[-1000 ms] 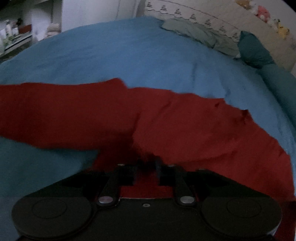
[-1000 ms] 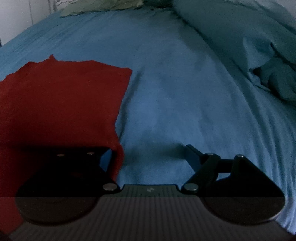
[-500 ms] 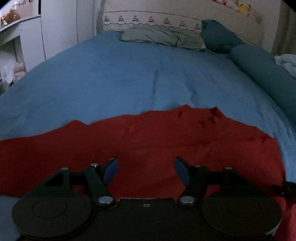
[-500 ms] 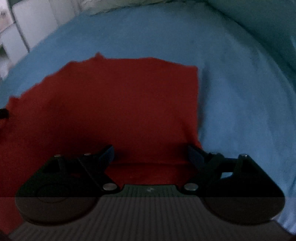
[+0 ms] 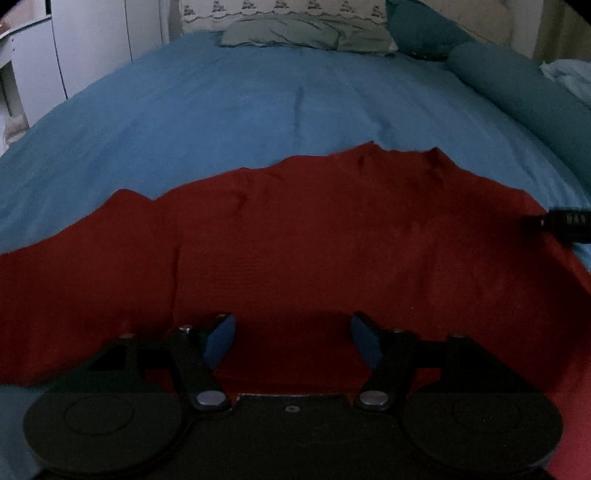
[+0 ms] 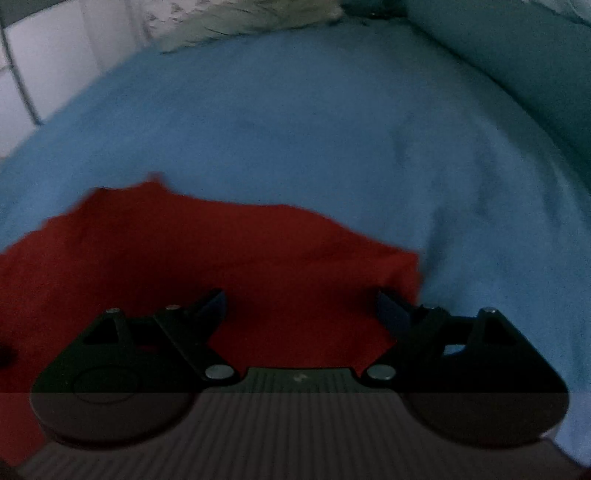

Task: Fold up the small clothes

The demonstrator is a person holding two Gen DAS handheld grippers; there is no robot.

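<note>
Both grippers are held with jaws spread wide and nothing between them: the left gripper (image 5: 292, 341) and the right gripper (image 6: 300, 312) are poised low over the red garment (image 5: 314, 251), which is spread flat near the foot edge of the blue bed (image 5: 258, 110). Only in the left view are a green pillow (image 5: 306, 33) at the head edge and a teal bolster (image 5: 517, 88) along the right edge seen clearly. The garment's right corner (image 6: 410, 266) is shown in the right view.

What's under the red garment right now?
The red garment lies spread on the blue bedsheet, which shows around its far edge. Anything between them is covered. Both grippers, left and right, are open.
</note>
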